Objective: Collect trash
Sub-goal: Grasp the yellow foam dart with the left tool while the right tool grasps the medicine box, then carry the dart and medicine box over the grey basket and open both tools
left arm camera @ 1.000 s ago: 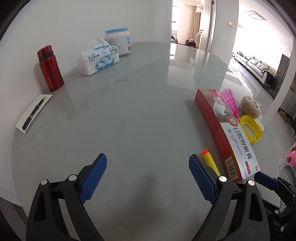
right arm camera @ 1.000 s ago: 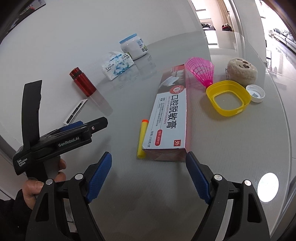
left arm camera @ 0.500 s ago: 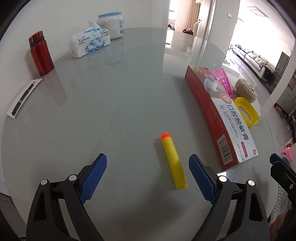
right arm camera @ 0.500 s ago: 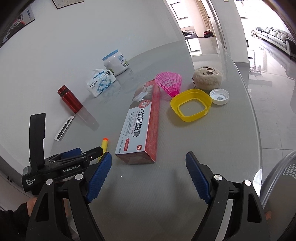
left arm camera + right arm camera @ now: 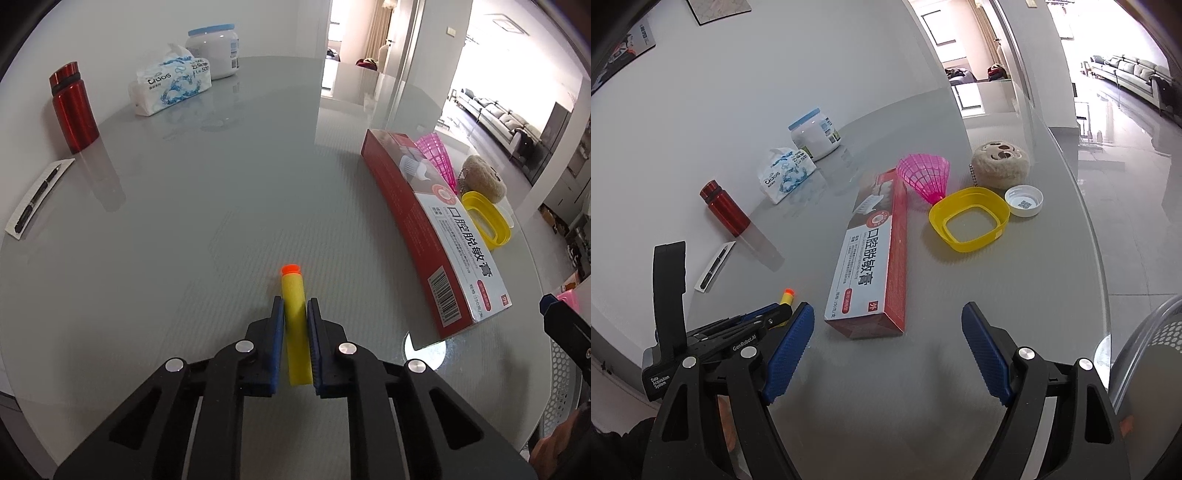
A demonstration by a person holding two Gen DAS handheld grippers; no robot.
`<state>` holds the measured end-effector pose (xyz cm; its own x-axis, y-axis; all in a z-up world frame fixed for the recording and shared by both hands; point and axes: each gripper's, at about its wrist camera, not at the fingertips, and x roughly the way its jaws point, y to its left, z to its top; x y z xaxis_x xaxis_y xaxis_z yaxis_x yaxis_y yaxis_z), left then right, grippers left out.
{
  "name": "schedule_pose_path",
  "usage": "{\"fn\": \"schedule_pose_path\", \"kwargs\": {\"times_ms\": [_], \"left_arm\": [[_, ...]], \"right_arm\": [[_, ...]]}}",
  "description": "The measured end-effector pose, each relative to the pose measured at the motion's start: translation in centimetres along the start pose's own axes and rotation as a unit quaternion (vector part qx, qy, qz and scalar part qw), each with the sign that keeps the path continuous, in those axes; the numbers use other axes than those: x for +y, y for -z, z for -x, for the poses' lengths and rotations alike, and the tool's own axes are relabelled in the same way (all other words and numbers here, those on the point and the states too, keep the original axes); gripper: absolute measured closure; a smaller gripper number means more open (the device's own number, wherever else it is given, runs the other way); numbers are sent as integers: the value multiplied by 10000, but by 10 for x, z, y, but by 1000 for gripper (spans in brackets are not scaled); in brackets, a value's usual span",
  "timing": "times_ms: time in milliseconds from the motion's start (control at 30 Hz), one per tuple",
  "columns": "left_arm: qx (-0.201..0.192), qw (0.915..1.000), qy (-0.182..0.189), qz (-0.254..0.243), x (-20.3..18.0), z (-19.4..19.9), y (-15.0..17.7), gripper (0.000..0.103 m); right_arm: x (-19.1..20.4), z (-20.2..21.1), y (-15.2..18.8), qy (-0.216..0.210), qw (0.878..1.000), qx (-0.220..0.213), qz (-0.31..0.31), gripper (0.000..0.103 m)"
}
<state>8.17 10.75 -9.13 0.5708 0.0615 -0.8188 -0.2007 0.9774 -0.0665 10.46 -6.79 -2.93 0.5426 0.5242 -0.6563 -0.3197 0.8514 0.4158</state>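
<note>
Foam dart [image 5: 294,325], yellow with an orange tip, is the piece of trash in hand. In the left wrist view, the left gripper [image 5: 295,314] has just been closing and now has its blue pads clamped on the dart's sides. The dart's long axis runs straight ahead along the fingers: orange tip sticking out past the fingertips, blunt rear end back between the pads. It looks to lie on the glass table [image 5: 184,221]. Ahead and to the right of this gripper lies the toothpaste box [image 5: 436,236], apart from the dart, its length angled away to the far right. Beyond it sit a pink mesh cone [image 5: 436,155] and a yellow plastic ring [image 5: 487,225].

In the right wrist view, the right gripper [image 5: 888,343] has its jaws wide apart with nothing between them, and points at the near end of the toothpaste box [image 5: 875,258], which lies just ahead, long axis running away from it. The left gripper [image 5: 753,325] shows low on its left, with only the dart's [image 5: 786,295] orange tip peeking past it. A perforated white basket [image 5: 1156,339] curves in at the lower right, close by this gripper.

So the dart belongs to the left hand, while the basket, probably the bin, is on the right hand's side; the carry would likely cross rightward in front of the box's near end.
</note>
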Motion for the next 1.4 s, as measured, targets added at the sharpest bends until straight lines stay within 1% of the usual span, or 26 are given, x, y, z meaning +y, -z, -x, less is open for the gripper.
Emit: {"fn": "schedule_pose_path", "kwargs": {"times_ms": [167,233,333,467,600,833,867,900,933,967,1167,1400], "left_arm": [[-259,9996,-87,3,11,12,-8,91],[-373,9992,-143,5,16,16,-12,91],[-497,9985,-204,60,26,22,-15,91],[-546,9983,-183,132,36,25,-18,91],[-596,9979,-203,125,41,26,-19,91],[-633,9976,-201,169,50,28,-18,91],[-636,9976,-206,179,51,29,-18,91],[-636,9976,-204,194,53,29,-18,91],[-632,9976,-205,202,54,29,-18,91],[-628,9976,-205,205,55,28,-18,91],[-604,9977,-207,246,57,28,-16,91],[-700,9969,-257,267,59,36,-17,91]], "right_arm": [[17,-9,-8,128,9998,-3,145,24],[23,-16,-12,172,9997,47,192,24],[30,-32,-20,356,9990,176,224,24],[37,-51,-31,540,9978,339,205,25],[47,-73,-41,862,9943,545,308,25],[58,-107,-40,1389,9851,864,532,25],[59,-109,-39,1437,9841,873,577,27],[60,-112,-39,1470,9832,896,612,34],[60,-115,-39,1480,9827,922,628,43],[60,-118,-39,1476,9824,954,630,48],[60,-115,-36,1248,9869,792,644,49],[73,-86,-31,947,9919,434,723,50]]}}
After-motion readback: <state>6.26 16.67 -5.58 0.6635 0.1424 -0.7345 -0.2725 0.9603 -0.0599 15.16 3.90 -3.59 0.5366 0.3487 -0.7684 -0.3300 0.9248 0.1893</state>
